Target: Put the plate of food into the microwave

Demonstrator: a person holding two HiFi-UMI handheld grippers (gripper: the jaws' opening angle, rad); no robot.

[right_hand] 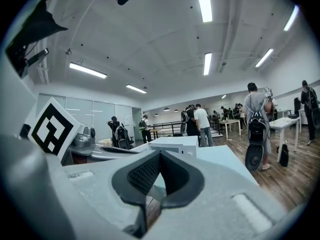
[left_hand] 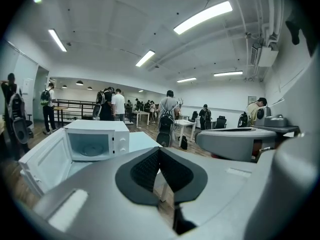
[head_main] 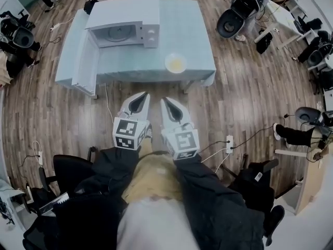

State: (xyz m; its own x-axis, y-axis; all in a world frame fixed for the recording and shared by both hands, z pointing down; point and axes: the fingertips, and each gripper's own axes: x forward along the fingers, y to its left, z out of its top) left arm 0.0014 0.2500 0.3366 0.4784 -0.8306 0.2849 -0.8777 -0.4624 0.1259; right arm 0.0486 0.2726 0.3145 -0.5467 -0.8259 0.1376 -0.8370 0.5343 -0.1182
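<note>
A white microwave (head_main: 125,29) stands on the pale blue table (head_main: 182,40) with its door (head_main: 86,64) swung open to the left; its turntable shows inside. A white plate with yellow food (head_main: 176,63) sits near the table's front edge, right of the microwave. Both grippers hang side by side over the wooden floor, well short of the table. My left gripper (head_main: 144,95) is shut with nothing in it, and so is my right gripper (head_main: 164,100). In the left gripper view the microwave (left_hand: 97,139) lies ahead to the left beyond the left gripper (left_hand: 159,151). The right gripper (right_hand: 160,155) points past the microwave (right_hand: 175,145).
Office chairs (head_main: 231,20) and desks stand right of the table, another chair (head_main: 70,173) at my lower left. A power strip (head_main: 229,143) and cables lie on the floor to the right. Several people (left_hand: 167,114) stand in the room beyond the table.
</note>
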